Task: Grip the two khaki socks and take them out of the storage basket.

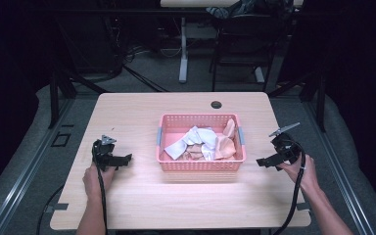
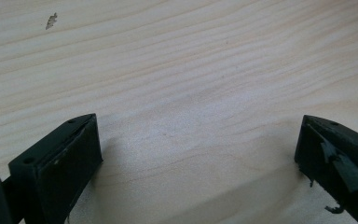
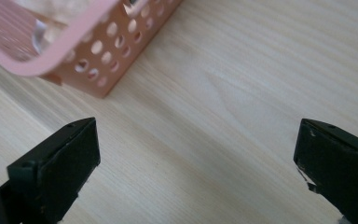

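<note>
A pink perforated basket (image 1: 166, 164) sits in the middle of the light wooden table (image 1: 142, 105). Crumpled white cloth (image 1: 196, 139) and peach cloth (image 1: 225, 144) lie inside it. My left gripper (image 1: 126, 159) rests low over the table left of the basket, jaws wide apart with bare wood between them (image 2: 198, 140). My right gripper (image 1: 263, 162) hovers right of the basket, also open and empty (image 3: 198, 144). In the right gripper view a corner of the basket (image 3: 98, 60) lies ahead at upper left.
A round cable hole (image 1: 216, 104) sits near the table's far edge. Beyond the table stand dark desk legs and a chair (image 1: 240, 44). A small chip (image 2: 51, 20) marks the wood ahead of the left gripper.
</note>
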Demonstrator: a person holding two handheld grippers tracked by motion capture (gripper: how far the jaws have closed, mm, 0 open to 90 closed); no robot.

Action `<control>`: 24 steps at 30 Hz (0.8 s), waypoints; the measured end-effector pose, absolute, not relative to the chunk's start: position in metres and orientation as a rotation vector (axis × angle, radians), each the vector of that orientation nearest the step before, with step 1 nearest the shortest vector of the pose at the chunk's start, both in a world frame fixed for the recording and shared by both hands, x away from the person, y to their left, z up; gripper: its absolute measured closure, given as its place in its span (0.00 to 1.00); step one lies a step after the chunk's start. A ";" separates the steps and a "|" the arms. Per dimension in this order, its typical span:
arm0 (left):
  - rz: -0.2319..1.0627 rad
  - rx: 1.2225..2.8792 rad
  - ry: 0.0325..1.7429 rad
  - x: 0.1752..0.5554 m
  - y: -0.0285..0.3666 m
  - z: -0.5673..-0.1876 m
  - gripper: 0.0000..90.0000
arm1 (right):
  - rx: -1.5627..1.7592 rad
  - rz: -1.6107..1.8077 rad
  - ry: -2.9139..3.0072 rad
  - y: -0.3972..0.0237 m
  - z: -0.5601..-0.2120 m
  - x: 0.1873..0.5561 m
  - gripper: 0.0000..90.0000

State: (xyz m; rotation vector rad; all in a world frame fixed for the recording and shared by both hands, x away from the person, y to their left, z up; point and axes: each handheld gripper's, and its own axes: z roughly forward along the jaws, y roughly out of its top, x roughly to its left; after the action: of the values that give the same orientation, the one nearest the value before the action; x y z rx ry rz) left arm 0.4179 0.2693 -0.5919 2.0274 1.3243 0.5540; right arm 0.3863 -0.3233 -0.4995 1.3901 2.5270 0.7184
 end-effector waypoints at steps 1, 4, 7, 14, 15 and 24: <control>0.554 2.027 1.324 0.418 0.269 -0.592 0.00 | 1.390 0.718 2.527 -0.323 -0.499 0.386 0.00; 0.553 2.028 1.324 0.418 0.269 -0.592 0.00 | 1.369 0.720 2.528 -0.319 -0.494 0.386 0.00; 0.554 2.028 1.324 0.418 0.269 -0.592 0.00 | 1.355 0.697 2.546 -0.315 -0.491 0.390 0.00; 0.554 2.028 1.324 0.418 0.269 -0.592 0.00 | 1.320 0.686 2.564 -0.302 -0.478 0.402 0.00; 0.554 2.028 1.324 0.418 0.269 -0.592 0.00 | 1.319 0.690 2.560 -0.301 -0.476 0.403 0.00; 0.554 2.032 1.322 0.418 0.270 -0.592 0.00 | 1.254 0.717 2.567 -0.276 -0.453 0.418 0.00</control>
State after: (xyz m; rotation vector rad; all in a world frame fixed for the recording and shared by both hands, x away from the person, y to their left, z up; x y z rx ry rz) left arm 0.4179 0.2695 -0.5917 2.0322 1.3225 0.5542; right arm 0.4184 -0.2758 -0.4531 1.2543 2.5667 0.7173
